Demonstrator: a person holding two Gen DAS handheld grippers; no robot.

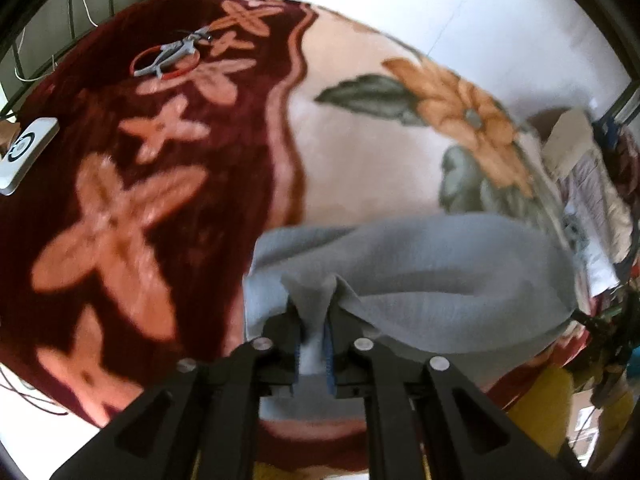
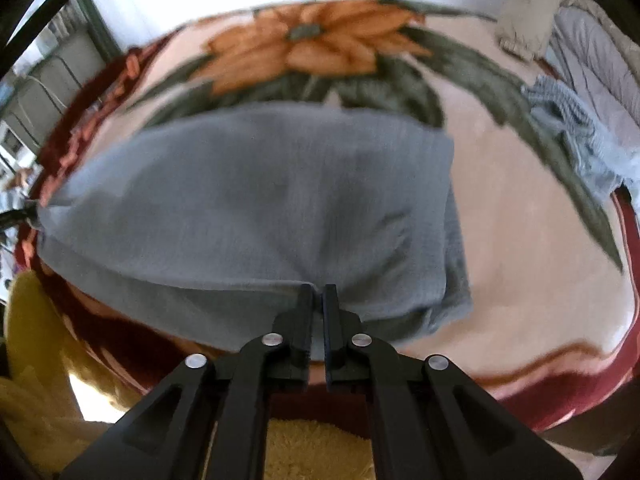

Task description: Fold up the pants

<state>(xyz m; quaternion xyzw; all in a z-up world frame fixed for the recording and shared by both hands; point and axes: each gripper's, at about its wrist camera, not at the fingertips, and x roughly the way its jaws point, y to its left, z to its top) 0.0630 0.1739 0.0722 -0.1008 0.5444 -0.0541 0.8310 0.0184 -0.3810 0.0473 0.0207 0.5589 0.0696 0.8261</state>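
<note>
Both pairs of jaws are clamped on the grey pants: the left gripper pinches a bunched ridge of the cloth, a strip of fabric showing between its blue-lined pads, and the right gripper is closed almost fully on a thin folded edge.

Beneath everything spreads a plush blanket covering the bed, cream in the middle with a large orange flower and green leaves, bordered in dark red with pale cross-shaped blossoms. The pants lie on it toward its near edge, doubled over so that an upper layer sits on a lower one whose side peeks out at the right in the right wrist view (both views are motion-blurred). In the left wrist view the cloth arches up from the pinch and sags across toward the right.

A yellow fuzzy fabric shows below the blanket's edge. At the far right of the bed a crumpled light-blue garment rests, well apart from the pants. On the dark red border, far from the grippers, lie a white flat device and a small grey-and-red ring-shaped tool.
</note>
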